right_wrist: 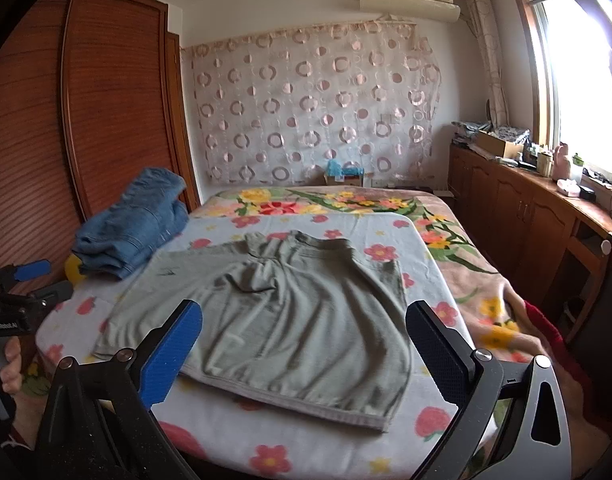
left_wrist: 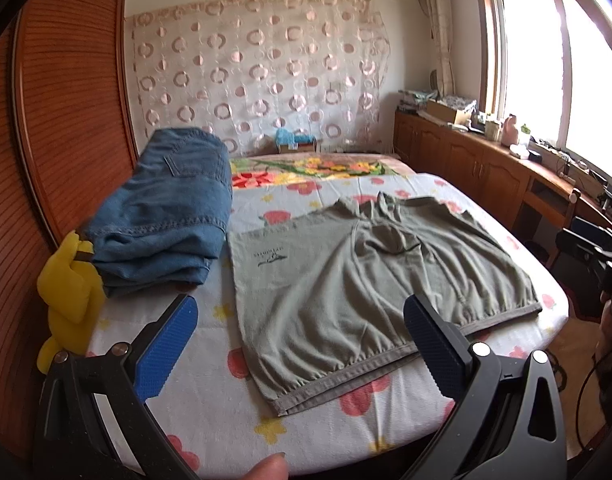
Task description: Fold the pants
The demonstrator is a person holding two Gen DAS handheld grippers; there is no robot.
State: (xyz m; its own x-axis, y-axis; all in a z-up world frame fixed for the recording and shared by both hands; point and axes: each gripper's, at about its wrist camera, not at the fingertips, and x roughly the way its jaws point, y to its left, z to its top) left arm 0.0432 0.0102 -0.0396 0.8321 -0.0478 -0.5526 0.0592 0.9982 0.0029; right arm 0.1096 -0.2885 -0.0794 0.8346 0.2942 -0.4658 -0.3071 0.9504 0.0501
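Both claws hang open and empty over the bed's (right_wrist: pixel 233 432) near edge. The grey pants (left_wrist: pixel 366 280) lie flat just ahead, hem toward the claws, long axis running away; the left claw (left_wrist: pixel 301 344) and right claw (right_wrist: pixel 306 352) look about equally near. Folded jeans (left_wrist: pixel 165 216) sit far left.

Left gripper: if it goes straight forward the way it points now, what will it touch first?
Most likely the grey-green shorts, spread flat on the flowered sheet. The open left gripper frames their near hem. The folded jeans lie off to its left. Depth is unclear.
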